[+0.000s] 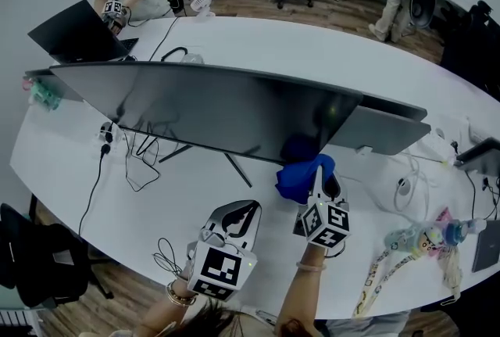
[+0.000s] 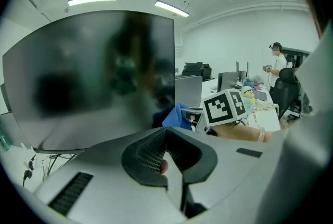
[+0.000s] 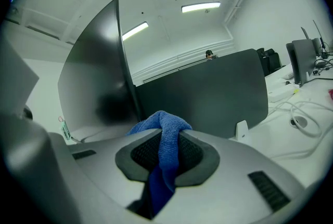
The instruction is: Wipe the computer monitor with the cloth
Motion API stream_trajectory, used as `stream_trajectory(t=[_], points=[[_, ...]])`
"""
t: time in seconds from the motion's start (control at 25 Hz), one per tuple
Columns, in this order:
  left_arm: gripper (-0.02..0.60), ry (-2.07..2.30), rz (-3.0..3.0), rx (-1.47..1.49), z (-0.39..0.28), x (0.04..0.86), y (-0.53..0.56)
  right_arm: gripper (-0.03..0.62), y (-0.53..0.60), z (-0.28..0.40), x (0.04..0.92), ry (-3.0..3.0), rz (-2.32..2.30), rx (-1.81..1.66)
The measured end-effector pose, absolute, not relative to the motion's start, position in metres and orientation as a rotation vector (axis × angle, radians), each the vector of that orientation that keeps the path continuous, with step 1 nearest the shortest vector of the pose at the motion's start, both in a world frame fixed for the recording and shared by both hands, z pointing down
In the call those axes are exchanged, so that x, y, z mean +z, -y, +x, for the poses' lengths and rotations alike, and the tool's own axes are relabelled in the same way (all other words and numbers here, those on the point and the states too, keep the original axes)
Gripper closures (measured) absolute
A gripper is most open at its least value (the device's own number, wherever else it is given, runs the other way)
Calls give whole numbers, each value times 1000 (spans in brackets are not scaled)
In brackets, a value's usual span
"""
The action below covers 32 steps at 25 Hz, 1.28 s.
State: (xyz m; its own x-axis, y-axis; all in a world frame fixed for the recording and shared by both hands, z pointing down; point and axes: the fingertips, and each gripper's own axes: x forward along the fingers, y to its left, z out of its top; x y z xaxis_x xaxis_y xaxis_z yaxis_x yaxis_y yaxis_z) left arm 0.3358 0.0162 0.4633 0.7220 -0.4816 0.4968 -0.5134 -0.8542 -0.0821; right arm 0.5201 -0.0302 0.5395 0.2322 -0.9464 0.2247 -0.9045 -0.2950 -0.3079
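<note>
seemingly, the cloth (image 1: 299,179) is clamped in the right tongs (image 1: 321,184) by the monitor (image 1: 211,105), the left tongs (image 1: 241,212) closed empty, wiping judged barely begun.

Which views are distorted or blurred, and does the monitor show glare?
Head view: the table edge bows, and the monitor is dark without strong glare. Left gripper view: fisheye, dark corners, smeared reflections on the monitor. Right gripper view: the cloth is sharp.

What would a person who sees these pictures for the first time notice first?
A wide dark monitor spans the white table. Just in front of its lower edge, toward the right, the right claw is shut on a bright blue cloth.
</note>
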Motion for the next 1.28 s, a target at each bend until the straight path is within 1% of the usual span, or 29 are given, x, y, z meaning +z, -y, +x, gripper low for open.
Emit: stream_trajectory(t=[0.2, 1.28], points=[[572, 838, 2856, 851, 338, 464, -15, 530, 29, 519, 548, -1802, -2380, -598], [572, 832, 2825, 870, 333, 474, -12, 530, 25, 515, 592, -1740, -2417, -758]])
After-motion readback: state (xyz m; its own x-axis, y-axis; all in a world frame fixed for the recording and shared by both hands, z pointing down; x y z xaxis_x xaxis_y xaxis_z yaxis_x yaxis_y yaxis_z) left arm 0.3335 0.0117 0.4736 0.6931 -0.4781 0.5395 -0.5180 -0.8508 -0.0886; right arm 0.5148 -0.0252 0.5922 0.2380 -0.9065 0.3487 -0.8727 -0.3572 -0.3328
